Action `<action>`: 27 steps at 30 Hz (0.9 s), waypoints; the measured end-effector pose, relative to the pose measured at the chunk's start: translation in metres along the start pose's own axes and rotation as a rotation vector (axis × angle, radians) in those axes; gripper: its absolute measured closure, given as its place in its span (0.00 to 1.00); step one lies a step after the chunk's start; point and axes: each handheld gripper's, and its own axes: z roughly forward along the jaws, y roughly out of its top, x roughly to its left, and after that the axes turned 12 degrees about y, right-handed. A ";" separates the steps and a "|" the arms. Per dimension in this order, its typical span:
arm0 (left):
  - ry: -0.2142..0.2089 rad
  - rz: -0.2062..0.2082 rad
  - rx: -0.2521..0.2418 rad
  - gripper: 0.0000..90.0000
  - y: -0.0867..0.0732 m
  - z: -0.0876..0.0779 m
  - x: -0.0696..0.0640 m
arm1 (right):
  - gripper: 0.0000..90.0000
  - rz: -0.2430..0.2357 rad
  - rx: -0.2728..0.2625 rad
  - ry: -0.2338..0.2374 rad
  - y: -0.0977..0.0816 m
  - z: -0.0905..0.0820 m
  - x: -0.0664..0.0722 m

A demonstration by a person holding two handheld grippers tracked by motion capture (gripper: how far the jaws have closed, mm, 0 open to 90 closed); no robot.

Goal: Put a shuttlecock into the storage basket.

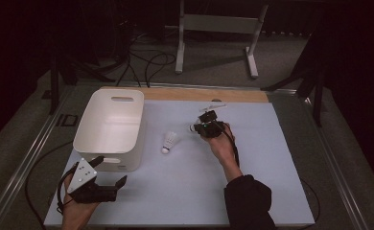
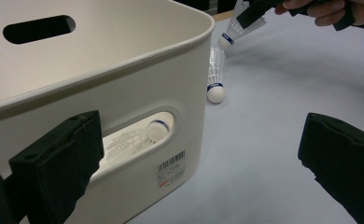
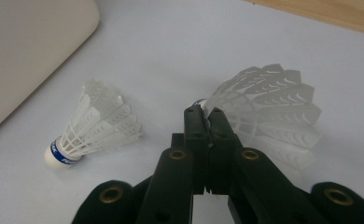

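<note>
Feather-light white plastic, the shuttlecock [image 3: 264,107] just above the desk [image 1: 252,172] looks flimsy, its skirt easily crushed, so the right gripper [image 3: 207,122] sensibly pinches it closed-jawed near the cork while the left gripper [image 2: 194,163] gapes empty beside the bin [image 1: 109,125].

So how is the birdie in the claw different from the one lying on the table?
The held shuttlecock is pinched by its skirt in the right claw, lifted off the table; the loose shuttlecock lies on its side, touched by nothing. The loose shuttlecock sits nearer the white bin; the held shuttlecock is farther from it. Both are white plastic with feathery skirts, a white tip and a blue band.
</note>
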 end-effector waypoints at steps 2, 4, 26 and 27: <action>0.001 0.000 0.000 0.01 0.000 0.000 0.000 | 0.99 -0.002 0.000 -0.005 0.000 -0.001 0.000; 0.000 0.000 0.000 0.01 0.000 0.000 0.000 | 0.99 -0.002 0.000 -0.005 0.000 -0.001 0.001; -0.001 0.004 0.004 0.01 0.000 0.000 0.000 | 1.00 -0.011 -0.024 0.002 0.003 -0.008 0.005; -0.001 0.004 0.004 0.01 0.000 0.000 0.000 | 1.00 -0.011 -0.022 -0.001 0.003 -0.009 0.006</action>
